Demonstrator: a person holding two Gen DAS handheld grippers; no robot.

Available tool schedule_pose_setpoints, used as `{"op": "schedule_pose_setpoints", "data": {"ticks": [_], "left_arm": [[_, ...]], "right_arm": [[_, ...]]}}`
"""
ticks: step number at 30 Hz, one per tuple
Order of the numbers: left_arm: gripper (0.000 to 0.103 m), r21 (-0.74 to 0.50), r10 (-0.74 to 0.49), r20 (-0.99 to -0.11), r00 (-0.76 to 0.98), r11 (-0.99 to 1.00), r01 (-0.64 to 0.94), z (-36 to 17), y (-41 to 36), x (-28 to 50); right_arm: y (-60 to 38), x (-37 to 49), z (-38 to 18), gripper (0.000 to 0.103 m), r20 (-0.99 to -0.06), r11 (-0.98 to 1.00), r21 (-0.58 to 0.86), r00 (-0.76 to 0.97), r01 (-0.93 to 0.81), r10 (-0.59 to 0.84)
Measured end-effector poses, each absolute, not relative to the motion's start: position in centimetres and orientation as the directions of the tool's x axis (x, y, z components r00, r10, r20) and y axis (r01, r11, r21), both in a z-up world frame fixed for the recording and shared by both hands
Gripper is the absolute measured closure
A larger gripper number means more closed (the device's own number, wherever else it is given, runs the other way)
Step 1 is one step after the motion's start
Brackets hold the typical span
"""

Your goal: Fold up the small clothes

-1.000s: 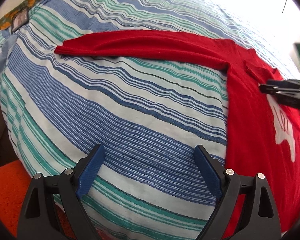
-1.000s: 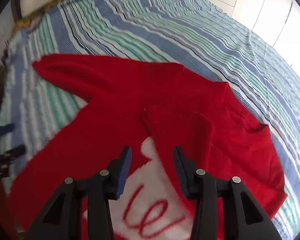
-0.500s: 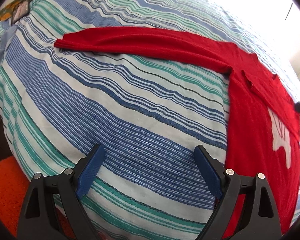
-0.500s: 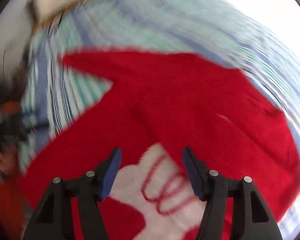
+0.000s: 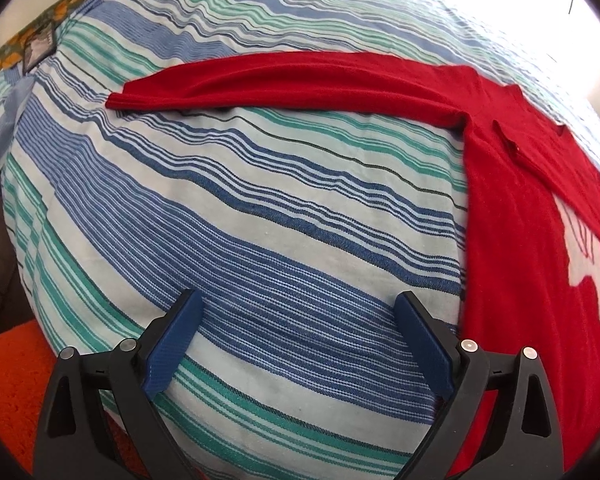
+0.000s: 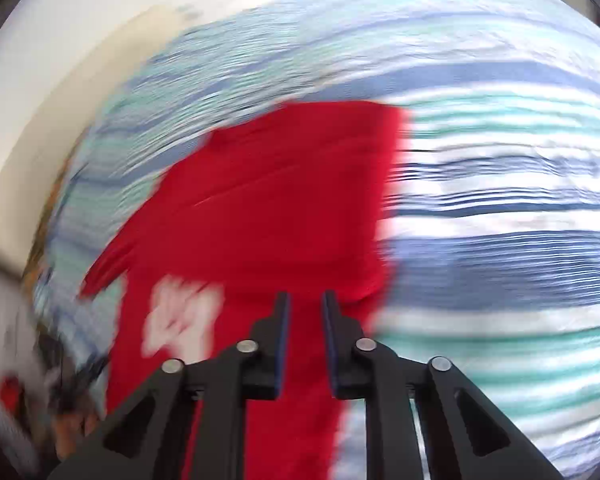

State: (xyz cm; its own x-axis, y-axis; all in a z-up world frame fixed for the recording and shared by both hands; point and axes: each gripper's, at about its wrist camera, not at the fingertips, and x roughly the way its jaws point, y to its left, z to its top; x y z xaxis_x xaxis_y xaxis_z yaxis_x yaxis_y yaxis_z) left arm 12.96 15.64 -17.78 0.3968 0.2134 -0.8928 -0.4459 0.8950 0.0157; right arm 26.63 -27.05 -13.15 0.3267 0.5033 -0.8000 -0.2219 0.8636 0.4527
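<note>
Striped bedding (image 5: 260, 208) in blue, green and white fills the left wrist view, with an orange rug (image 5: 8, 376) at the lower left and a floral cloth (image 5: 32, 28) at the far edge. We find the red sweater (image 5: 512, 208) lying flat at the right, one sleeve (image 5: 284, 80) stretched leftward across the stripes, its white motif (image 5: 584, 264) face up. Our left gripper (image 5: 300, 332) hangs over bare bedding with jaws spread wide, empty, just beside the sweater's edge. Against the frame a second ago, the other tool that stood over the chest has gone from this view.

Heavy motion blur marks the right wrist view. We see the bedding (image 6: 500, 200) again and the sweater (image 6: 268, 208) running up the centre, its motif (image 6: 180, 316) left of the fingers. Our right gripper (image 6: 305, 312) shows its jaws drawn near together, a narrow gap remaining, red cloth behind; whether they pinch it, we cannot tell. They were wider half a second ago
</note>
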Motion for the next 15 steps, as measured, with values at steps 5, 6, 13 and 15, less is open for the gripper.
{"op": "schedule_pose_setpoints", "data": {"ticks": [5, 6, 13, 15], "left_arm": [[0.006, 0.006, 0.205, -0.893, 0.401, 0.896, -0.444, -17.3, 16.0, 12.0], [0.006, -0.007, 0.198, -0.894, 0.402, 0.891, -0.454, -16.9, 16.4, 11.6], [0.006, -0.271, 0.065, -0.856, 0.513, 0.788, -0.553, -13.4, 22.8, 11.7], [0.006, -0.352, 0.059, -0.825, 0.562, 0.724, -0.593, -12.3, 26.5, 12.7]], "right_arm": [[-26.4, 20.5, -17.5, 0.065, -0.883, 0.897, 0.374, 0.207, -0.234, 0.422], [-27.6, 18.6, -17.6, 0.067, -0.874, 0.901, 0.368, 0.244, -0.23, 0.42], [-27.9, 11.4, -10.9, 0.064, -0.863, 0.921, 0.26, 0.358, -0.29, 0.356], [-26.7, 10.1, -10.3, 0.055, -0.843, 0.9, 0.275, 0.366, -0.338, 0.394]]}}
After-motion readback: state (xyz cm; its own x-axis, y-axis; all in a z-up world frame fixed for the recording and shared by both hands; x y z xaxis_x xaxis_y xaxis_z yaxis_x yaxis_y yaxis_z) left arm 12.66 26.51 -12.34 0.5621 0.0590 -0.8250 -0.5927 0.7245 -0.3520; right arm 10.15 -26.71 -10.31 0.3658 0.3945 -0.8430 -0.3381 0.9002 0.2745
